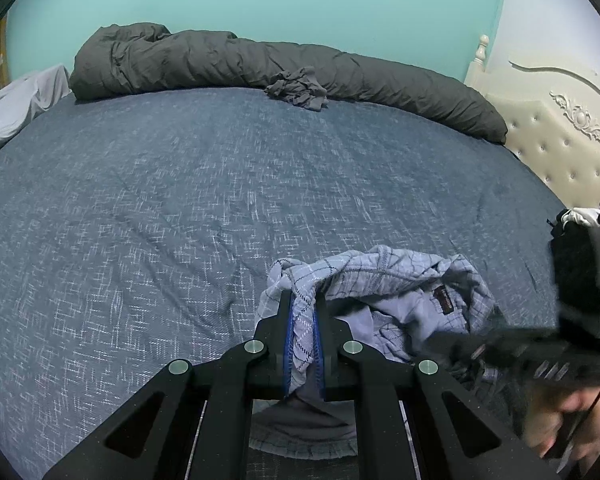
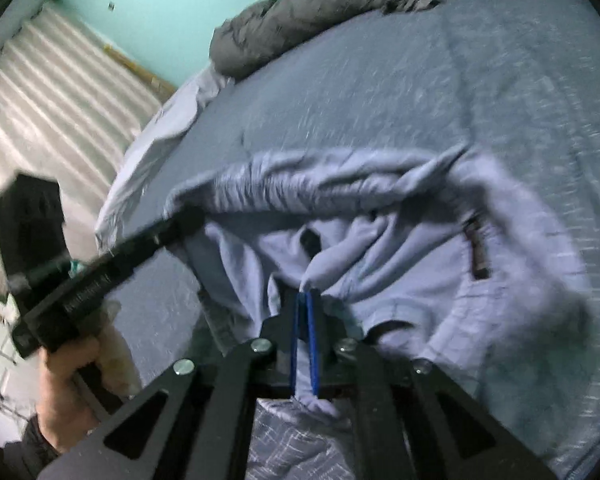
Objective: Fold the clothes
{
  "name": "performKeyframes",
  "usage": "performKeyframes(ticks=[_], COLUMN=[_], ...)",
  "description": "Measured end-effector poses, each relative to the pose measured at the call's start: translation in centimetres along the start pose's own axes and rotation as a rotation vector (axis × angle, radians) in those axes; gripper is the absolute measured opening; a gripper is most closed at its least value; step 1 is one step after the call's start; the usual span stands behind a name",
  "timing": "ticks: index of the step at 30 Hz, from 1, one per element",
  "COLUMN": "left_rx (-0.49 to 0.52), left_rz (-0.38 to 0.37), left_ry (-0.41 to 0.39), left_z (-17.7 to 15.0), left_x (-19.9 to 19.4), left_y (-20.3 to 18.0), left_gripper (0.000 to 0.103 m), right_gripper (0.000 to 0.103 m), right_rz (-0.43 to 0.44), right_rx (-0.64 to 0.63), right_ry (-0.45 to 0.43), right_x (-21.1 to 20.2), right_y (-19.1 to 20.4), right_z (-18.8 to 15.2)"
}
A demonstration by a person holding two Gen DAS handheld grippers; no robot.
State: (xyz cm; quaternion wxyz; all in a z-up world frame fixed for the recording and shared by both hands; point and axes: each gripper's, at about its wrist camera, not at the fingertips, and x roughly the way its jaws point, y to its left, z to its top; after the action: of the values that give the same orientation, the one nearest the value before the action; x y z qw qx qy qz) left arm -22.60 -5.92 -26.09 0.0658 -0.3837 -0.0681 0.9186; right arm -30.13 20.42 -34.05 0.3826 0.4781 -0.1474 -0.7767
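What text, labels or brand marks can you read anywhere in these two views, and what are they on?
Nothing is legible.
Brown tag inside the checked shirt: print too small to read.
White lettering on the left gripper's body, seen from the right wrist: too blurred to read.

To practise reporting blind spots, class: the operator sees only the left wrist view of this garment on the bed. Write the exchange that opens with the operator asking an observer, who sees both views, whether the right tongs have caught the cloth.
Operator: Have the right tongs caught the cloth?
Observer: Yes. The right tongs are shut on a pinch of the blue garment, on its plain side.
Operator: How does my own grip look from over there?
Observer: In the right wrist view, the left tongs clamp the garment's gathered edge at its left end.
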Motion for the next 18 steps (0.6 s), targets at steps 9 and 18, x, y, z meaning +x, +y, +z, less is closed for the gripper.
performKeyframes(ticks=[9, 18], left_rx=[0.007, 0.004], left_rz=[0.022, 0.04], left_ry=[0.011, 0.033], left_z=[-0.2, -0.5], left_x=[0.7, 1.3], left_y=[-0.3, 0.1], left_gripper=[0.012, 0.013], right_gripper=[0.029, 0.038], right_rz=[-0.218, -0.314], right_rx=[0.044, 0.003], right_ry=[0.0, 0.058], right_x=[-2.1, -2.0], right_y=[-2.3, -1.8], right_z=[-0.3, -1.9])
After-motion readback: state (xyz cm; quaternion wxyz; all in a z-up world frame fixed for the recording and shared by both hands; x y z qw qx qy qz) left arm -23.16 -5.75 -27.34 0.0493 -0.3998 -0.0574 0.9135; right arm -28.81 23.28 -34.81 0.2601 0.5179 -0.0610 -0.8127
